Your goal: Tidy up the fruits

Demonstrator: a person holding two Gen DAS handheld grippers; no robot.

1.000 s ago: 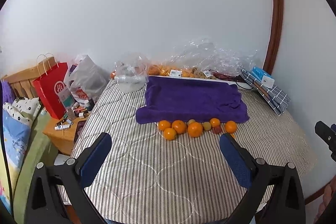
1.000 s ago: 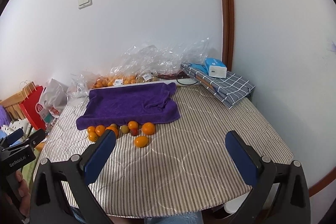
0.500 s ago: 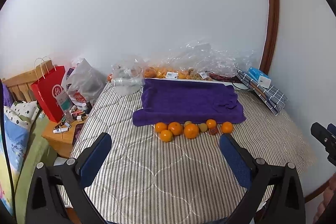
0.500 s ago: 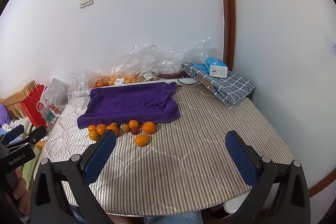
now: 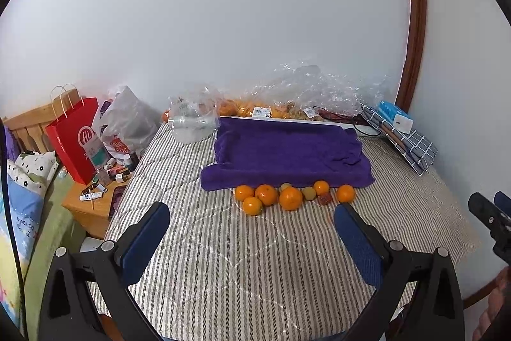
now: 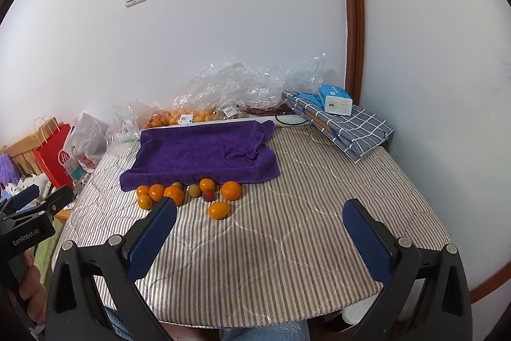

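Observation:
Several oranges (image 5: 290, 198) lie in a row on the striped table, with a small green fruit (image 5: 308, 192) and a small red fruit (image 5: 325, 198) among them, just in front of a purple towel (image 5: 286, 154). In the right wrist view the same row (image 6: 174, 194) shows, with one orange (image 6: 219, 210) lying apart in front and the towel (image 6: 204, 154) behind. My left gripper (image 5: 252, 227) is open and empty, above the near half of the table. My right gripper (image 6: 260, 224) is open and empty, to the right of the fruits.
Clear plastic bags with more oranges (image 5: 255, 111) line the wall behind the towel. A folded checked cloth with a blue-white box (image 6: 335, 99) lies at the back right. A red paper bag (image 5: 75, 136) and a cluttered wooden stand (image 5: 95, 197) are off the left edge.
Both views have shifted slightly, and the fruits and towel sit a little lower in the left wrist view. Both grippers stay open. Nothing on the table has moved.

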